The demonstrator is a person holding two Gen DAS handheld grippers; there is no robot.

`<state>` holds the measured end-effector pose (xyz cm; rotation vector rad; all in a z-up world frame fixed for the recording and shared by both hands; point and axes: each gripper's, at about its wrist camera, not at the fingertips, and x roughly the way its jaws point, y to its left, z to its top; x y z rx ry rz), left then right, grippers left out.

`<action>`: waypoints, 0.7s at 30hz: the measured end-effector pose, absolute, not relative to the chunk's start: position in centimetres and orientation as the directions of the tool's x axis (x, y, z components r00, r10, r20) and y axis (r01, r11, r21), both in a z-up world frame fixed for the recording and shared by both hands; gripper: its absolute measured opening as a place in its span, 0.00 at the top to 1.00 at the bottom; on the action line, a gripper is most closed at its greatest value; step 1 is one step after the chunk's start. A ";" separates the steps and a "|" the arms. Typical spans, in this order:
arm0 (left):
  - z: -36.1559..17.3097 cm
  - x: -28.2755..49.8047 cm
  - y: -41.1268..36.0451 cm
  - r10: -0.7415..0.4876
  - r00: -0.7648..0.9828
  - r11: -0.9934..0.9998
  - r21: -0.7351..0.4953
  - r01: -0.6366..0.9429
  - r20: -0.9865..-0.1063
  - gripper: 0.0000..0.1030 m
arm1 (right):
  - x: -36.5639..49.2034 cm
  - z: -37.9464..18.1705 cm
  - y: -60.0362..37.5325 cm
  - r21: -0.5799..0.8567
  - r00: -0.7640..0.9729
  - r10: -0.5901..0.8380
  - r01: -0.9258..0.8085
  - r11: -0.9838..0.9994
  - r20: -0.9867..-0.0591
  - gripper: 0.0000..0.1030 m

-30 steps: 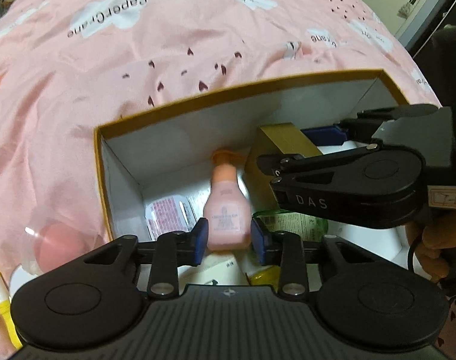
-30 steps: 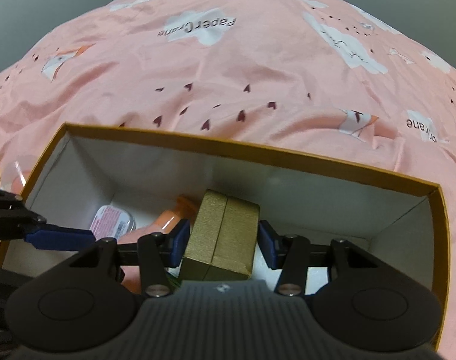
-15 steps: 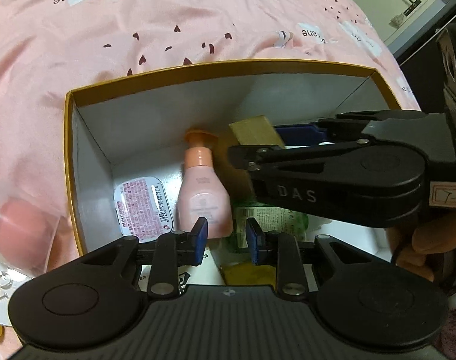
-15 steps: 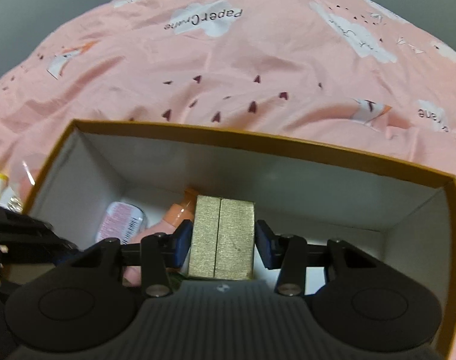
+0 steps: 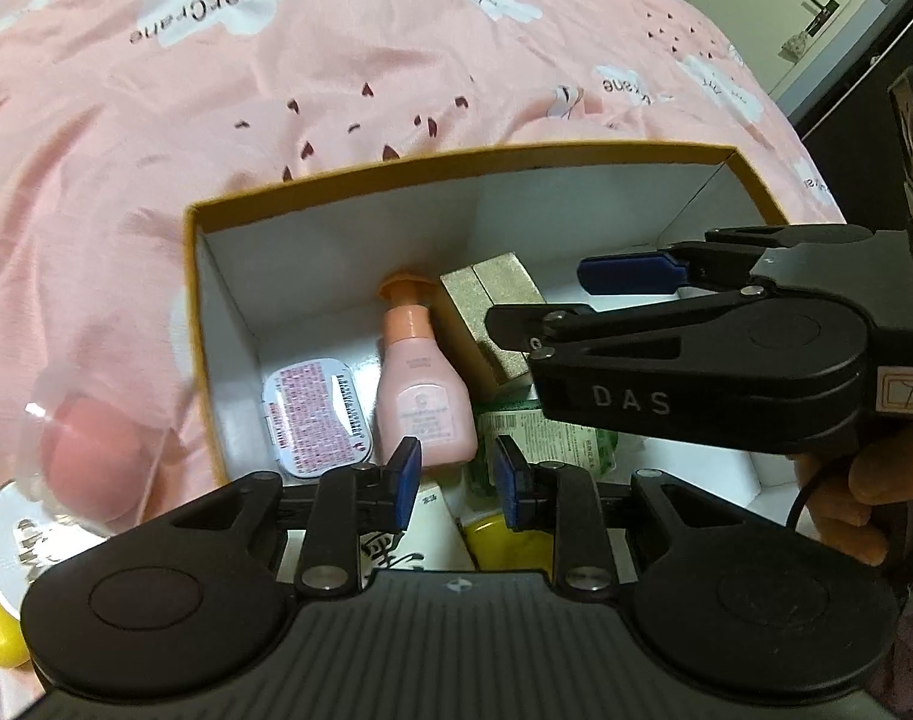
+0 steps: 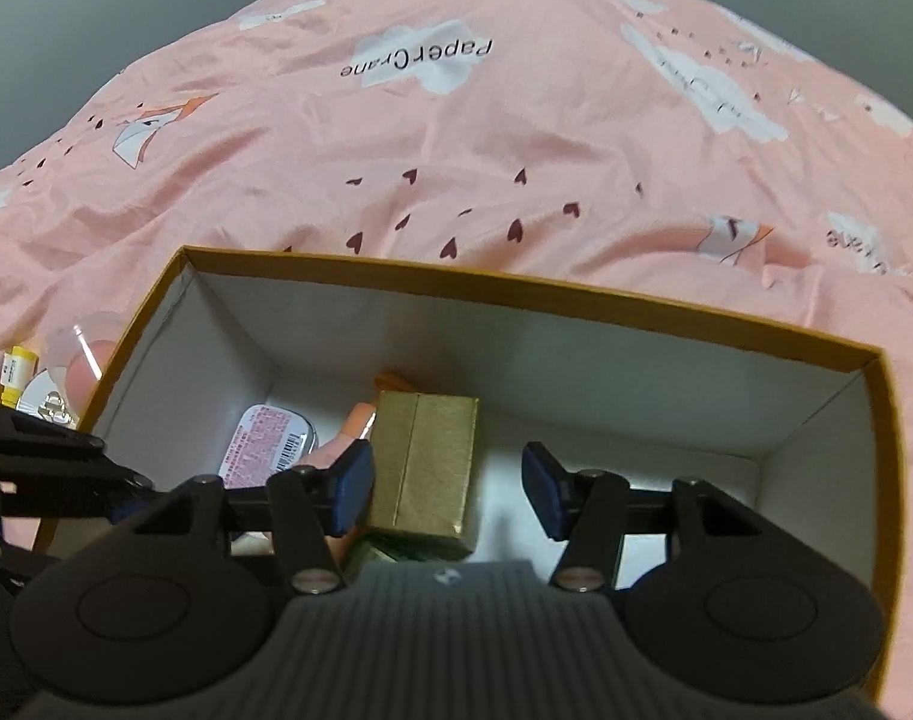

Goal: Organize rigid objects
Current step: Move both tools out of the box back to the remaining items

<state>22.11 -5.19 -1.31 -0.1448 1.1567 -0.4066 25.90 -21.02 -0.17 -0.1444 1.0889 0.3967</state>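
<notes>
Right wrist view shows our right claw (image 6: pixel 447 489) opening off the gold box (image 6: pixel 423 468), now lying mid-box (image 6: pixel 636 309) on the bed. We judge it light, stiff, best pinched across its flat sides. Left claw (image 5: pixel 453 483) grips nothing.

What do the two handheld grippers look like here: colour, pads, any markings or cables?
Both the left gripper and the right gripper are matte black with rounded housings, ribbed bodies, silver screws and blue pads. The right one bears "DAS" lettering, a handwritten label and a black cable.
</notes>
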 end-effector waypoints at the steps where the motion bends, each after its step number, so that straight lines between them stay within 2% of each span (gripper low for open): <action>1: -1.0 21.8 -5.1 -0.384 0.348 0.919 -0.316 0.238 -0.855 0.67 | 25.7 0.1 -21.1 0.078 0.406 0.243 -0.382 0.921 -0.881 0.46; 11: 3.0 18.1 -1.9 -0.372 0.453 0.925 -0.282 0.256 -0.810 0.65 | 22.3 3.5 -20.4 0.067 0.469 0.273 -0.410 0.910 -0.840 0.42; 14: 3.9 16.9 -0.4 -0.370 0.478 0.925 -0.271 0.266 -0.797 0.65 | 20.7 5.0 -19.7 0.090 0.485 0.321 -0.441 0.893 -0.813 0.38; 21: 5.1 14.1 4.5 -0.301 0.523 0.949 -0.198 0.245 -0.797 0.61 | 17.0 7.8 -17.0 0.164 0.464 0.492 -0.584 0.795 -0.737 0.38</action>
